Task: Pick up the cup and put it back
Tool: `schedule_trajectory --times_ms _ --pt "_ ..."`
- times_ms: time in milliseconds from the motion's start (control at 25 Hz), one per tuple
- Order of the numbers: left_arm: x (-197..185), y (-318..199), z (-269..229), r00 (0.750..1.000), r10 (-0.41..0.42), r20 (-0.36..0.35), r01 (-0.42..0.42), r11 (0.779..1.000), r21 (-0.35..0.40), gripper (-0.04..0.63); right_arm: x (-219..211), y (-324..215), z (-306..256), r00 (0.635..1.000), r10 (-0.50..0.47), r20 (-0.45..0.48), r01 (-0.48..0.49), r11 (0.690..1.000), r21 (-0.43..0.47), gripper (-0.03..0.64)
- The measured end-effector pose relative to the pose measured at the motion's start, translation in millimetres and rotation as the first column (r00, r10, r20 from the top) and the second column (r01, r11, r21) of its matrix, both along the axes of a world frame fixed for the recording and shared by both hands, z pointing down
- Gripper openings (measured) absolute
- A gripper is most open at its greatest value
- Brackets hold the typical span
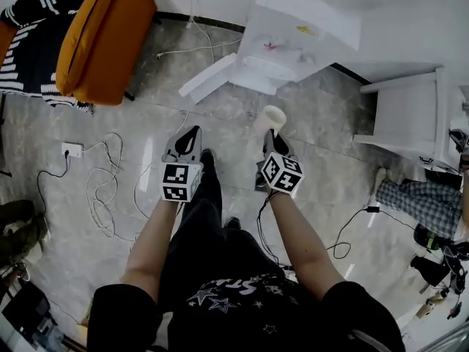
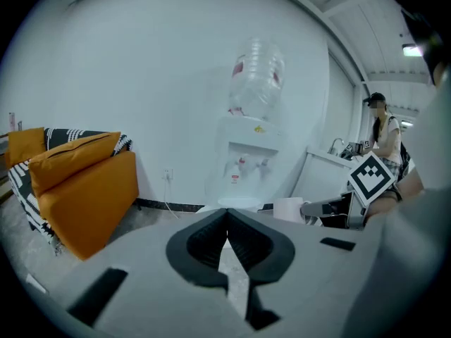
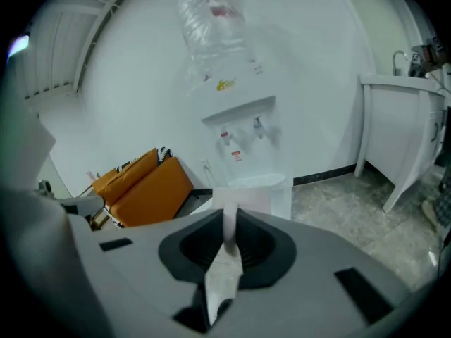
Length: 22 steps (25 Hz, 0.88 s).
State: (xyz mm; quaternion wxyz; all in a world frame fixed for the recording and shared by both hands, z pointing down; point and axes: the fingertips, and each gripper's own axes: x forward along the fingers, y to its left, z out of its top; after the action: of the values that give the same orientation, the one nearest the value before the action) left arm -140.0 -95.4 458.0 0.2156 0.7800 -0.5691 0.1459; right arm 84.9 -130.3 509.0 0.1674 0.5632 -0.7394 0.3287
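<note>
Head view: a person stands on a grey marbled floor with a gripper in each hand and both arms stretched forward

Right gripper: jaws nearly together, pinched on the side wall of the cup. In the right gripper view a thin strip of white cup wall runs down between the two dark pads, and the rest of the cup stands out beyond the tips. The cup is white and its open mouth shows in the head view. It is lifted clear of the floor and rests on nothing but the jaws. It hangs just short of the foot of the water dispenser, which stands against the wall at the floor's far edge with an upturned bottle on top

Left gripper: jaws closed tip to tip with nothing between them, as the left gripper view shows. It hovers level with the right gripper, near it but apart, and does not touch the cup

Surroundings:
- orange sofa with a black-and-white striped throw, at the floor's far left corner
- white cabinet at the floor's right edge
- white cables and a power strip loose on the floor, left of the person
- a second person beside the cabinet, seen in the left gripper view
</note>
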Motion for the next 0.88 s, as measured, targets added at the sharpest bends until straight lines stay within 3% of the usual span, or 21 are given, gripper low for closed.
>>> schedule_trajectory --times_ms 280,560,880 --pt "75.3 98.6 -58.1 1.0 0.014 -0.011 -0.013 0.997 0.078 0.009 90.6 99.8 -69.2 1.0 -0.013 -0.011 0.014 0.994 0.104 0.044" --pt "124.4 188.3 -124.0 1.0 0.002 0.029 -0.007 0.988 0.156 0.009 175.1 186.1 -127.2 1.0 -0.027 -0.006 0.027 0.979 0.203 0.043" --pt "143.9 246.1 -151.0 0.999 0.026 0.035 -0.031 0.988 0.152 0.009 187.0 255.1 -148.2 0.998 -0.058 -0.025 0.062 0.967 0.248 0.043"
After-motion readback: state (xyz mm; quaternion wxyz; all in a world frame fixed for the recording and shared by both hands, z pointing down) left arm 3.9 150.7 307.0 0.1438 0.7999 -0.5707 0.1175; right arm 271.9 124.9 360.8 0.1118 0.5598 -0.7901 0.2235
